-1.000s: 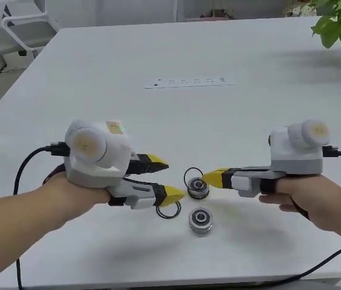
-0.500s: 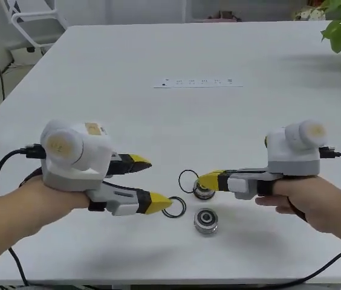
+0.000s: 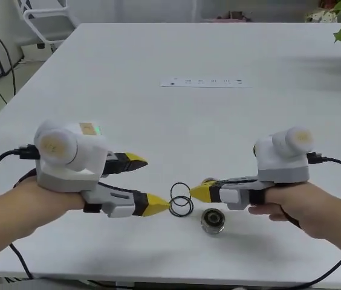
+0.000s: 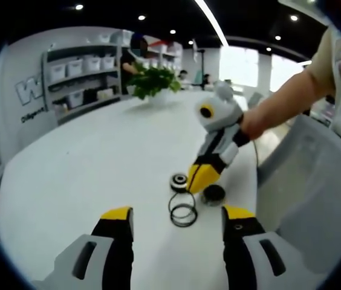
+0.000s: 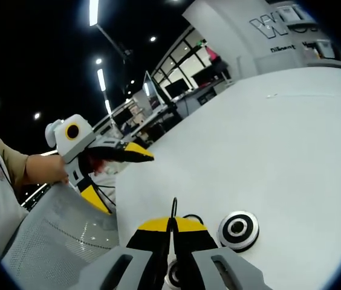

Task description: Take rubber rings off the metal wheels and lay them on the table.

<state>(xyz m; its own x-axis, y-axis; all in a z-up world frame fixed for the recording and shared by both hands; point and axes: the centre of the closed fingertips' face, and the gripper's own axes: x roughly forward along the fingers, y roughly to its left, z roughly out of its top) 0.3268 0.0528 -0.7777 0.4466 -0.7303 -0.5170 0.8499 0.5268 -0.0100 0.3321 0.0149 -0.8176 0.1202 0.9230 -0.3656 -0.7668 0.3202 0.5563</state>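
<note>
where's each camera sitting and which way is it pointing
Head view: headset, looking down at table; forearms, left gripper, right gripper show.
Left gripper view: on it, facing rubber rings, right gripper; own open fingers.
Right gripper view: on it, facing left gripper; own fingers shut on rubber ring.
Shared: metal wheel in all three.

Left gripper (image 3: pixel 147 182) has its jaws spread wide open, nothing in them, one yellow tip sitting higher and further out than the other in the head view. The left hand (image 3: pixel 43 193) is wrapped round the grip behind the jaws, and the left forearm (image 3: pixel 1 223) comes in from the lower left. Right gripper (image 3: pixel 198 192) points straight across at those open jaws, tips near each other. Its own jaws are pressed together, and its view shows a thin black ring (image 5: pixel 174 206) nipped between the tips. The right hand (image 3: pixel 291 202) holds it about level with the worktop.
</note>
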